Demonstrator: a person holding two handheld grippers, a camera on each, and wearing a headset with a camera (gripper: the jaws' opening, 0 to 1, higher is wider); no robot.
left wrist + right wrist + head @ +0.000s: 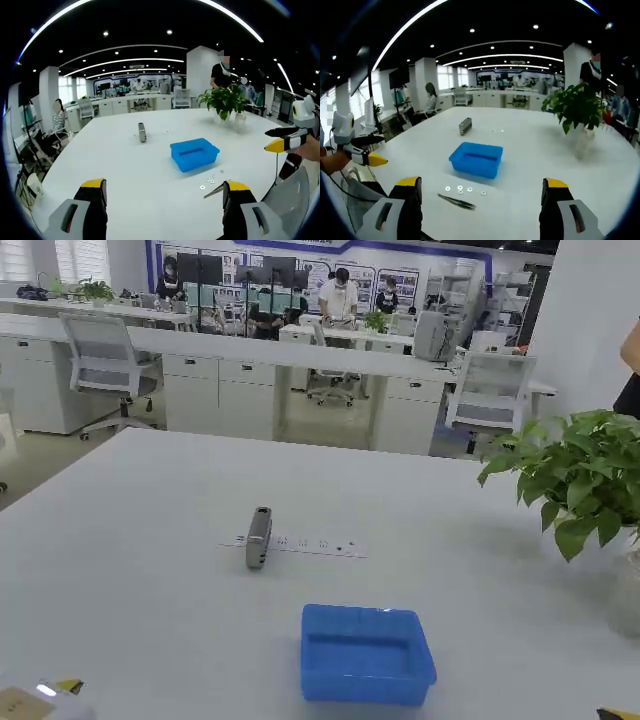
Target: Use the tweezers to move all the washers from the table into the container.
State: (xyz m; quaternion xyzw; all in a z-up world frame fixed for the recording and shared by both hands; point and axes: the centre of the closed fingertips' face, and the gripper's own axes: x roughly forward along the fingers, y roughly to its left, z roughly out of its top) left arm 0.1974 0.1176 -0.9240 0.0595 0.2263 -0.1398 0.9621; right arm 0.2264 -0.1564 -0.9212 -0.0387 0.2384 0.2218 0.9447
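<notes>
My left gripper [164, 185] and right gripper [481, 182] both stand wide, holding nothing. White surface [130, 580]: washers [460, 189] and tweezers [456, 201] lie near the blue container [476, 159]; potted plant [580, 475] at its edge. Office desks [250, 380] stand beyond.

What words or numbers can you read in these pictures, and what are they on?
No text here can be read.
The display boards on the far wall: print too small and blurred.
The small marks on the table, beside the grey device: too small to read.
The blue container: no label shows.
</notes>
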